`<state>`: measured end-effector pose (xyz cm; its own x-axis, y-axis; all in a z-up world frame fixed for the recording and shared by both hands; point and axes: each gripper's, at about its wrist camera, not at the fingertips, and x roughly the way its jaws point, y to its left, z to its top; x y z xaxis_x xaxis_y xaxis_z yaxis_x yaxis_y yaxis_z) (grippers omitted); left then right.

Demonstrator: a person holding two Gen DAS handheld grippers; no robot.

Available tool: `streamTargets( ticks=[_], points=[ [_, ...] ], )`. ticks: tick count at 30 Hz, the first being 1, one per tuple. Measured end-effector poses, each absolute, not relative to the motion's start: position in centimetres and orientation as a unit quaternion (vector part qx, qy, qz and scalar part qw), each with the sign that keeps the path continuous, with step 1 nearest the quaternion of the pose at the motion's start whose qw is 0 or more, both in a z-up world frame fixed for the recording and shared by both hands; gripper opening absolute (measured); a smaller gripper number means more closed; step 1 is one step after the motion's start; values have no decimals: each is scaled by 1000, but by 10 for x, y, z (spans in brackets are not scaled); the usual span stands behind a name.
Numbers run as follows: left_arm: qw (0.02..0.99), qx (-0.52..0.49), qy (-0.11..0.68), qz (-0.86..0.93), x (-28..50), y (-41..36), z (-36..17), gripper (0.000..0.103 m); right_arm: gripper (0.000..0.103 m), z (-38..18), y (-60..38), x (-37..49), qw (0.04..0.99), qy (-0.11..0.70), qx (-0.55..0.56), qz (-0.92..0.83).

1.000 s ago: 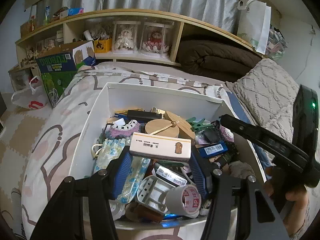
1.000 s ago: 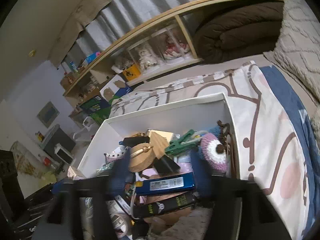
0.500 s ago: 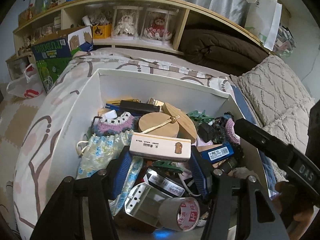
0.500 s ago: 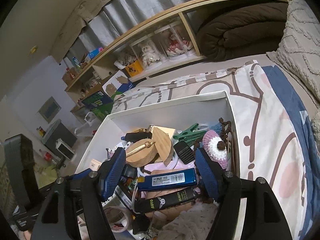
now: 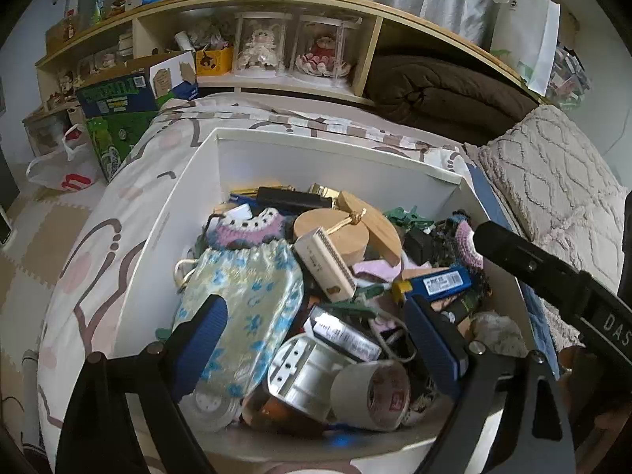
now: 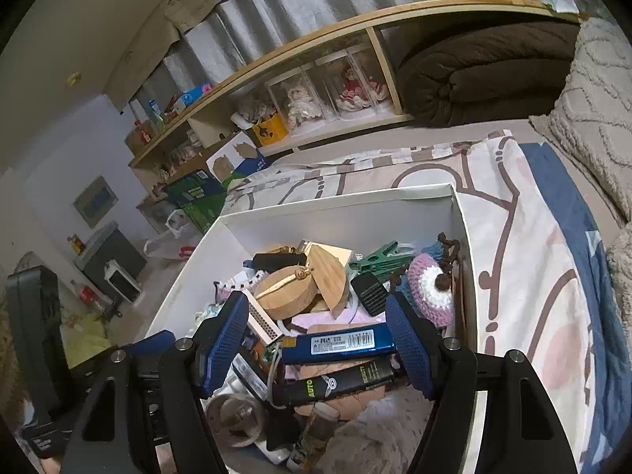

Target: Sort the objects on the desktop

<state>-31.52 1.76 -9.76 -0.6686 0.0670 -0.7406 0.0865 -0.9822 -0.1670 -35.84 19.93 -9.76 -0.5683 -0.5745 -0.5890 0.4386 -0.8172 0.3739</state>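
A white bin (image 5: 335,150) full of small items stands on a bed. My left gripper (image 5: 312,316) hovers over its near end, jaws opening, with no item touching its blue pads. A cream printed box (image 5: 328,266) lies tilted on the pile just beyond those fingertips, against a round wooden box (image 5: 335,233). My right gripper (image 6: 316,316) is open over the bin's right side. A blue battery pack (image 6: 339,343) lies on the pile between and below its pads, short of the left pad. One black finger (image 5: 513,249) of the right gripper shows in the left wrist view.
The bin also holds a floral pouch (image 5: 245,292), a tape roll (image 5: 371,395), a metal part (image 5: 300,371), green clips (image 6: 379,260), a crochet piece (image 6: 430,292) and a black can (image 6: 335,383). A shelf (image 5: 276,79), a brown blanket (image 5: 446,91) and a pillow (image 5: 553,181) border the bed.
My left gripper's jaws have spread apart and let go of the cream box, which fell onto the pile and turned lengthwise. The right gripper has stayed over the blue battery pack.
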Motion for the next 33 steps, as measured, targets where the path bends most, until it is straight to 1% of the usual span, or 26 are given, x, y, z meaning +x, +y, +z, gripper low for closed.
streamTargets(
  ticks=[4, 7, 8, 9, 11, 20, 24, 28, 33],
  points=[
    [9, 403, 95, -910, -306, 14, -97, 98, 72, -105, 201, -353, 270, -76, 371, -885],
    [11, 402, 91, -911, -299, 13, -94, 99, 72, -109, 206, -349, 265, -80, 377, -884],
    [10, 400, 88, -912, -296, 13, -93, 99, 80, -108, 208, -347, 262, -80, 377, -885],
    [9, 396, 85, -914, -293, 13, -91, 100, 93, -108, 210, -344, 256, -80, 376, -887],
    [11, 387, 77, -919, -287, 13, -86, 103, 103, -107, 214, -338, 250, -79, 371, -891],
    [5, 356, 59, -933, -259, 16, -70, 103, 103, -87, 229, -306, 223, -78, 330, -914],
    [4, 348, 55, -936, -244, 16, -69, 103, 103, -89, 239, -287, 209, -75, 322, -920],
    [5, 336, 56, -940, -226, 14, -68, 103, 103, -92, 247, -272, 189, -54, 323, -926],
    [2, 325, 54, -944, -202, 12, -66, 103, 103, -87, 261, -248, 177, -64, 300, -935]
  ],
)
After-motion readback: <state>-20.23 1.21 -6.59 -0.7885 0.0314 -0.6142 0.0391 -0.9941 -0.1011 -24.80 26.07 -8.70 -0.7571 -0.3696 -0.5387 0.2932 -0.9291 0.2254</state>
